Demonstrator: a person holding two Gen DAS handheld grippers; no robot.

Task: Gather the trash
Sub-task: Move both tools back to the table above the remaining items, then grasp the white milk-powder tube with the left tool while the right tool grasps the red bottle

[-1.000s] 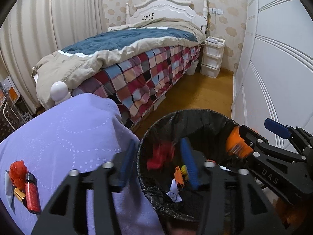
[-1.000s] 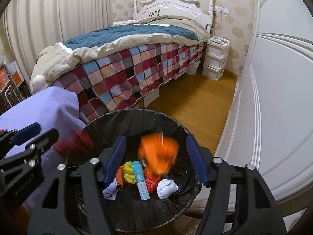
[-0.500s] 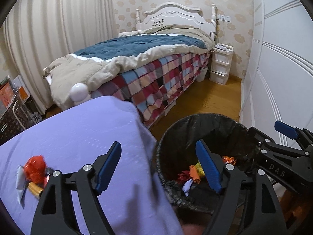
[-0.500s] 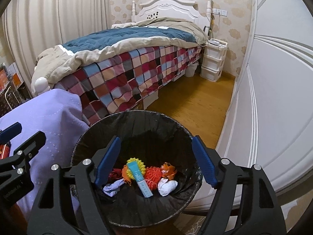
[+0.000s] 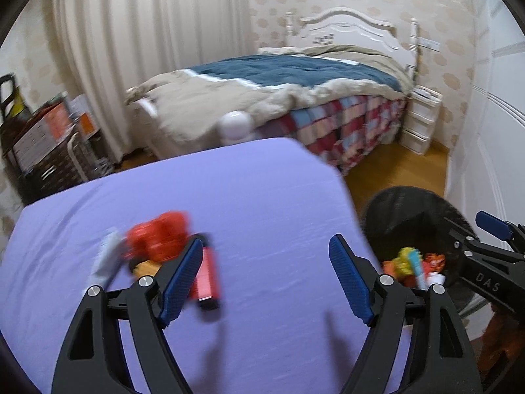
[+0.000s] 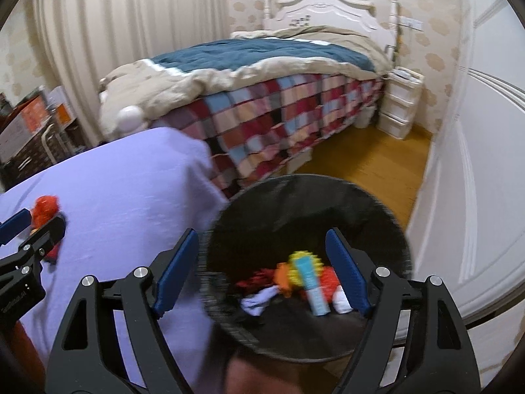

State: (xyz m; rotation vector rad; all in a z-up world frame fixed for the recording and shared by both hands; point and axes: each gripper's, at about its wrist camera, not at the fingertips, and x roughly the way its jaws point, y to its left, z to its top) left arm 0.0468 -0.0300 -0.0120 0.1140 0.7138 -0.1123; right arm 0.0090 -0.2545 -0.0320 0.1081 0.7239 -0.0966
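A black-lined trash bin [image 6: 361,210] stands right of the purple-covered table [image 5: 256,197] and holds several pieces of coloured trash [image 6: 302,272]. On the table's left lie a crumpled red wrapper [image 5: 157,236], a red tube [image 5: 207,275], a small orange piece [image 5: 144,267] and a pale wrapper [image 5: 105,259]. My left gripper [image 5: 265,279] is open and empty over the table, its left finger just right of that trash. My right gripper [image 6: 262,272] is open and empty above the bin's near rim. The bin also shows in the left wrist view [image 5: 410,207].
A bed [image 5: 295,98] with a patchwork cover stands behind the table. A white wardrobe [image 6: 475,164] runs along the right wall, close to the bin. White drawers [image 6: 398,111] stand by the headboard. Shelves with boxes [image 5: 42,144] stand at far left.
Both grippers dropped their trash into the bin a second ago. My left gripper has since swung left from the bin to over the table; the right has shifted slightly left.
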